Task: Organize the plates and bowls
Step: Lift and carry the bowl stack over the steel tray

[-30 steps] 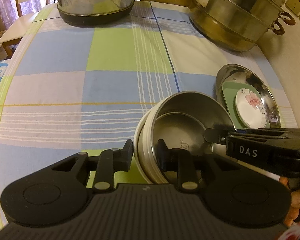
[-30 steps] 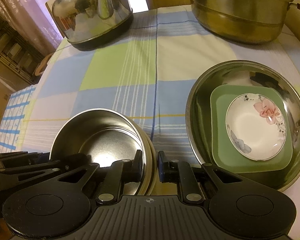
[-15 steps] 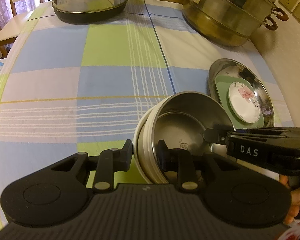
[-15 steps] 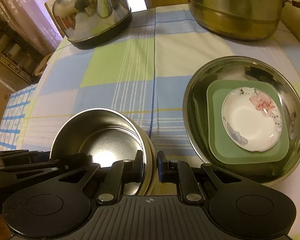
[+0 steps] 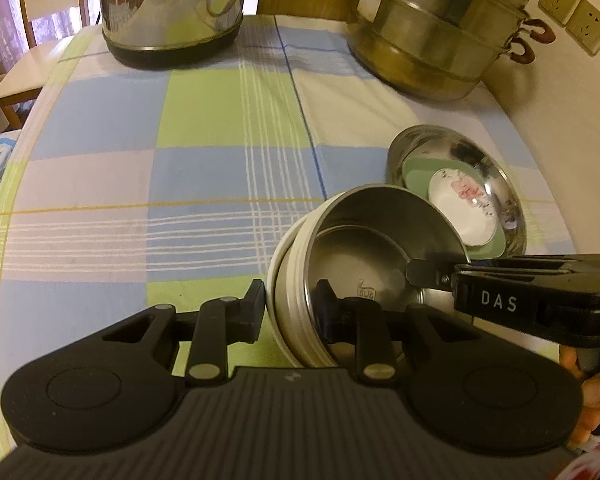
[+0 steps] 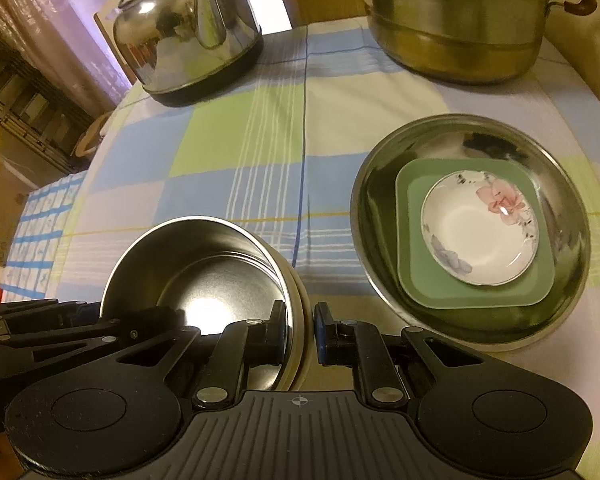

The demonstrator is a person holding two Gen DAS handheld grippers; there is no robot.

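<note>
A steel bowl with a cream outer shell [image 5: 364,256] [image 6: 204,264] is held above the checked tablecloth. My left gripper [image 5: 290,304] is shut on its left rim, one finger outside, one inside. My right gripper [image 6: 300,332] is shut on its right rim, and also shows in the left wrist view [image 5: 420,276]. To the right a wide steel basin [image 6: 572,240] [image 5: 508,184] holds a green square plate [image 6: 540,284] with a white flowered dish [image 6: 480,228] on it.
A steel kettle [image 6: 188,48] [image 5: 168,8] stands at the far left of the table. A big steel steamer pot [image 6: 456,20] [image 5: 432,32] stands at the far right. The table edge [image 5: 8,184] curves along the left, with a chair beyond.
Both grippers have risen with the bowl held between them; the table, basin and pots look smaller and farther below. The grip on both rims is unchanged.
</note>
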